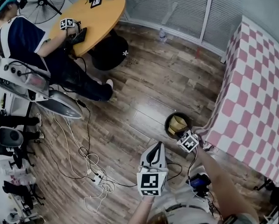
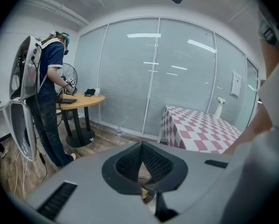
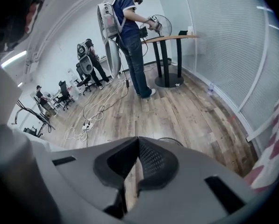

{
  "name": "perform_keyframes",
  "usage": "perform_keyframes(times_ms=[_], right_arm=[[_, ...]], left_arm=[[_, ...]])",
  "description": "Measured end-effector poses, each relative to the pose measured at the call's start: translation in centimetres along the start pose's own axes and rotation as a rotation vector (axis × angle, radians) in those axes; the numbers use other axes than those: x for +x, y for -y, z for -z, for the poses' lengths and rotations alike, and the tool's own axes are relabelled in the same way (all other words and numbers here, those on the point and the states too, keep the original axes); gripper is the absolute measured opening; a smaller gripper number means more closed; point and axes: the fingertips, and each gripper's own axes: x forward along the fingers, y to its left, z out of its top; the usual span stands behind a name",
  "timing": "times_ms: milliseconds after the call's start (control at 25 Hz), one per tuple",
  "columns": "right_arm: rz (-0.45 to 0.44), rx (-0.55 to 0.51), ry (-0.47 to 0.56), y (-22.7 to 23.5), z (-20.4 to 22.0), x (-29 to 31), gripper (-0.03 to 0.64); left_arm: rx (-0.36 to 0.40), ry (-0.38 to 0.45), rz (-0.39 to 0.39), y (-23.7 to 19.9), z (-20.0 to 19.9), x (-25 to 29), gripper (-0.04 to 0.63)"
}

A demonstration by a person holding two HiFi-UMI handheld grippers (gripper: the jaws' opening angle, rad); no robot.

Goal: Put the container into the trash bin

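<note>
One round black trash bin (image 1: 167,126) stands on the wood-plank floor (image 1: 144,78), beside the pink-checked cloth of the counter (image 1: 256,92). Only the head view shows the single pale yellow container (image 1: 177,123) lying inside it. Of the two grey, mesh-padded grippers, the right gripper (image 3: 138,139) and the left gripper (image 2: 141,144) are each closed tip to tip and empty.
</note>
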Motion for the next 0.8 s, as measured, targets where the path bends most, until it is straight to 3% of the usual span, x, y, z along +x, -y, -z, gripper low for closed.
perform_keyframes(times_ms=[440,800], right_arm=[[-0.047,0.058,0.274,-4.1,-6.1,-8.8,-0.006],[0.048,0.047,0.5,-5.0,-10.6,-19.0,-0.006]], left_arm=[[0.029,0.03,0.027,2.7,-0.9,-0.5,0.006],[0.064,0.033,0.066,4.5,-1.5,-1.1,0.006]])
